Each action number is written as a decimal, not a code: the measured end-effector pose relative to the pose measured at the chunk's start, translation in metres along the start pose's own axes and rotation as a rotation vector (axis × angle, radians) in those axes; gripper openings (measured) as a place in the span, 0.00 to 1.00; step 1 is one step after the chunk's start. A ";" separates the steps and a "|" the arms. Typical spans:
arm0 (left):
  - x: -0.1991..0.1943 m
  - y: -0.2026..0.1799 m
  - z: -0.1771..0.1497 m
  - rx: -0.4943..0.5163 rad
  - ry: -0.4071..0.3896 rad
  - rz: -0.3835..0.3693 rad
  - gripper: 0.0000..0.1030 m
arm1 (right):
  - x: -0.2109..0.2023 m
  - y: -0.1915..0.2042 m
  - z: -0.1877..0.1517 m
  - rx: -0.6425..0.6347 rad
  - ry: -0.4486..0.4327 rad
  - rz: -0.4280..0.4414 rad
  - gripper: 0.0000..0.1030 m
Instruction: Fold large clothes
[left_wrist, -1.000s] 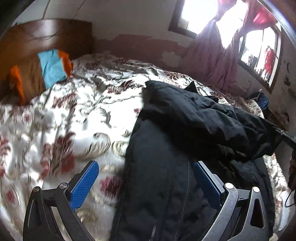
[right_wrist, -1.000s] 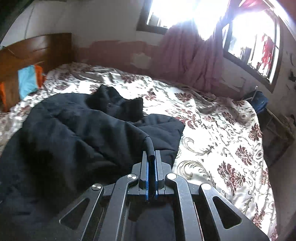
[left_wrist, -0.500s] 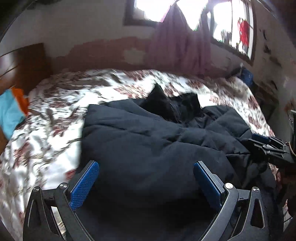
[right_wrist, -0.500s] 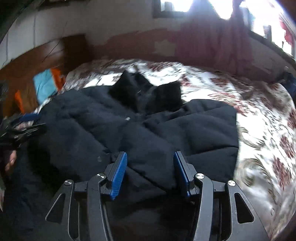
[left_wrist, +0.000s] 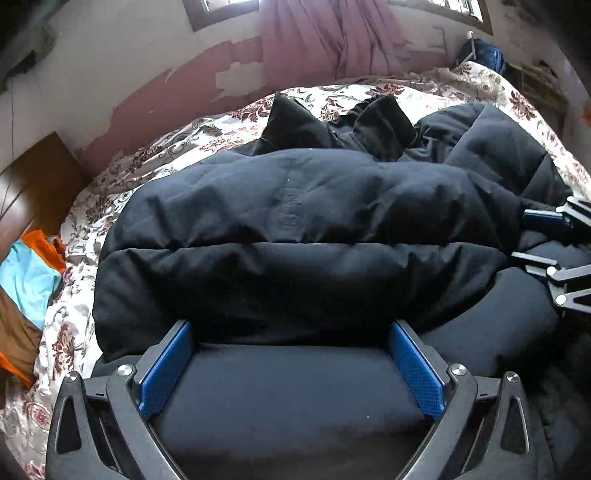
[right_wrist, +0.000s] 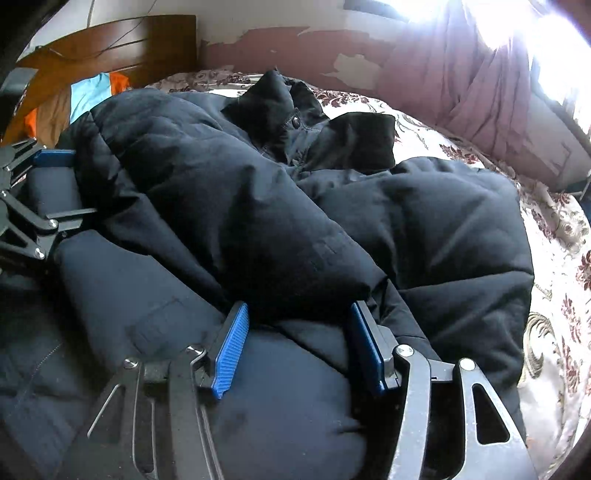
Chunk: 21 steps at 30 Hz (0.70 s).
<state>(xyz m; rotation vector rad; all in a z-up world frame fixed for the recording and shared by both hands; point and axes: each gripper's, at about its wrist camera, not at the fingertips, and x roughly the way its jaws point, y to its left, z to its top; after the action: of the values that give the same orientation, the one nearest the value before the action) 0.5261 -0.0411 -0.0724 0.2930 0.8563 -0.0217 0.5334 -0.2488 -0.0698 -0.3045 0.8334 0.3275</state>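
A large black padded jacket lies bunched on the flowered bedspread, its collar at the far end. A thick fold of the jacket runs across its middle. My left gripper is open wide, low over the jacket's near part, with the fold just ahead of its blue pads. My right gripper hovers over the same fold from the other side. Its jaws are opening, and jacket fabric bulges between the pads without being pinched. Each gripper shows at the edge of the other's view: left gripper, right gripper.
A wooden headboard stands at the bed's head with blue, orange and brown clothes against it. A purple curtain hangs below the windows along the far wall. Bare bedspread lies to the right of the jacket.
My right gripper let go of the jacket edge it was pinching and opened. Both grippers sank closer to the jacket. My left gripper swung from the bedspread side to over the jacket.
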 end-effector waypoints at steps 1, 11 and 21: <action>0.001 -0.003 -0.001 0.008 -0.003 0.013 1.00 | 0.001 -0.002 0.000 0.005 0.000 0.002 0.51; 0.008 -0.012 -0.009 0.029 -0.054 0.079 1.00 | 0.009 0.002 -0.001 -0.021 -0.017 -0.052 0.53; -0.008 0.029 0.015 -0.035 0.005 -0.159 1.00 | -0.027 -0.032 0.035 -0.015 0.002 0.070 0.69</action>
<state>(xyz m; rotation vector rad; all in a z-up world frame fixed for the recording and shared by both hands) 0.5358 -0.0182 -0.0500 0.1917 0.8825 -0.1544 0.5524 -0.2689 -0.0225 -0.2898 0.8454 0.3992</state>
